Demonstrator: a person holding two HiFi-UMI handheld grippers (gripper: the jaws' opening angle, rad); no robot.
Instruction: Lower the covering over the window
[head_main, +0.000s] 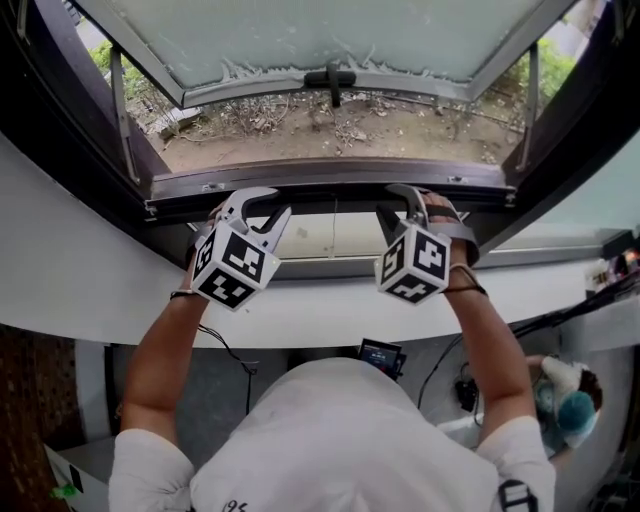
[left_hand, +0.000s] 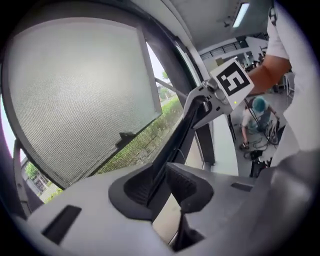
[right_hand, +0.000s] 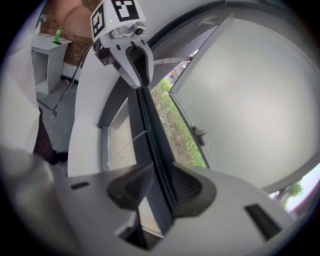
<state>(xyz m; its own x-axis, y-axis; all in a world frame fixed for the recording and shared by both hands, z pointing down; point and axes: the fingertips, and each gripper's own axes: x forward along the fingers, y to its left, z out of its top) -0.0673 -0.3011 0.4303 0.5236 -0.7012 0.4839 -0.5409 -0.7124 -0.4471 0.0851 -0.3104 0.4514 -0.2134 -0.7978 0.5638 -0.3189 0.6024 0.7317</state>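
Dark slim bar beneath the swung-out frosted-glass window is clamped by both left gripper and right gripper.

Covering's dark bar spans the open window.

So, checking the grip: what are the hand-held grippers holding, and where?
The dark bar across the window: left hand-held gripper left of its middle, right hand-held gripper right of its middle.

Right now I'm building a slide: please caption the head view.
Left tongs and right tongs clamp the dark rail spanning the open frosted window.
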